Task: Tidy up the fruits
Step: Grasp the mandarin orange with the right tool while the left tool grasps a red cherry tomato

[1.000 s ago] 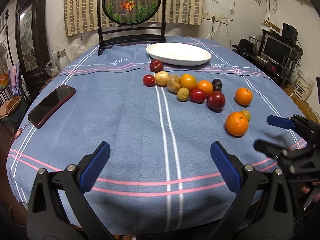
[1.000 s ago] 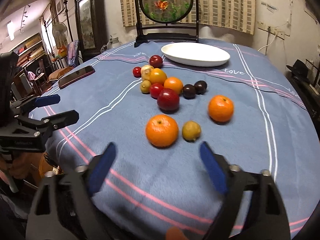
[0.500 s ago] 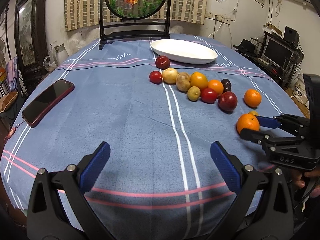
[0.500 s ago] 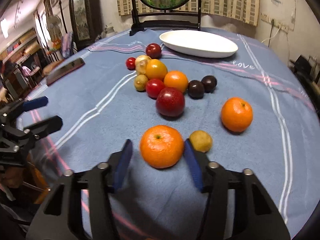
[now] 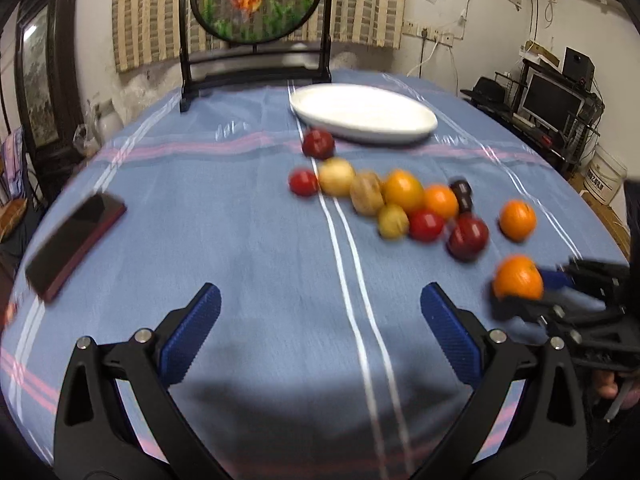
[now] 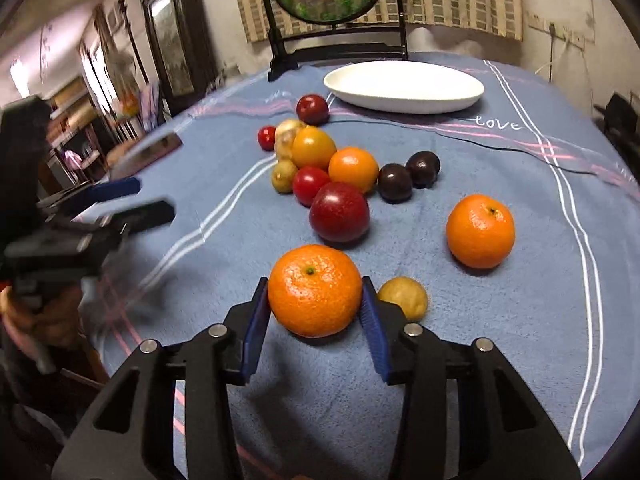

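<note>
Fruits are scattered on my desk point(image 6: 500, 340) on the near side of the white plate point(image 6: 404, 86), which has nothing on it. My right gripper point(image 6: 315, 312) has its jaws closing around the big orange point(image 6: 315, 290), both blue pads right up against its sides, well in front of the plate. A small yellow fruit point(image 6: 403, 297) sits just beside the orange, a dark red plum point(image 6: 339, 217) between it and the plate. My left gripper point(image 5: 320, 330) hangs with jaws wide apart, only blue cloth between them, well short of the plate.
</note>
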A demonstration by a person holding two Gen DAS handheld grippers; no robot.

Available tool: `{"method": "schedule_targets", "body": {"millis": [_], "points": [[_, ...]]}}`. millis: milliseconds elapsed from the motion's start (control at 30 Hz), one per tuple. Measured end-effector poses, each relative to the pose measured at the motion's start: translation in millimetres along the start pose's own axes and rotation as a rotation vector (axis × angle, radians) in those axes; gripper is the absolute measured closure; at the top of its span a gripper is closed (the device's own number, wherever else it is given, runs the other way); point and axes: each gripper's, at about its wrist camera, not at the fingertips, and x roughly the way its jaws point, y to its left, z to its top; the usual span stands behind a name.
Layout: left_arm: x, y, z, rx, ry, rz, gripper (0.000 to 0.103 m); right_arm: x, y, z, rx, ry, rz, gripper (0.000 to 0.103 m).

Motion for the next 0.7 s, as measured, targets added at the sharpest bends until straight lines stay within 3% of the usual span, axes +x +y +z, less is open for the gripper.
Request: {"method": "schedule_targets", "body": {"millis": [33,100,167,267,400,700], "points": [[4.4,4.3,9.6,0.012,-0.013,-0.004,0.003,-2.3,-1.9,2.2,0.009,-0.016,0.018,0.058],[17.2,11.4,30.1,0.044,-0.013,-0.006,0.014,-8.4,-3.1,6.9,0.013,-0.058,0.041,0.058],[30.6,14.8,45.0,0.091,0.001,-0.056,0.038,-11.3,-3.3,9.9,0.005,-0.083,0.052,0.058],[60.4,17.2,60.7,0.199,0.053,-0.123,0.061,-6.4,-5.8,9.3,-0.003,-0.084,0.051,0.058],[87.5,17.2,68.2,0.276,0.096,-0.148,0.065,-3.9,-9.6,11.3,0.011,-0.068,0.09,0.058],[125.7,23.1,74.4,0.314,0.14,-0.18,0.065,-3.0,-12.2,9.7,0.016,-0.052,0.137,0.058]]}}
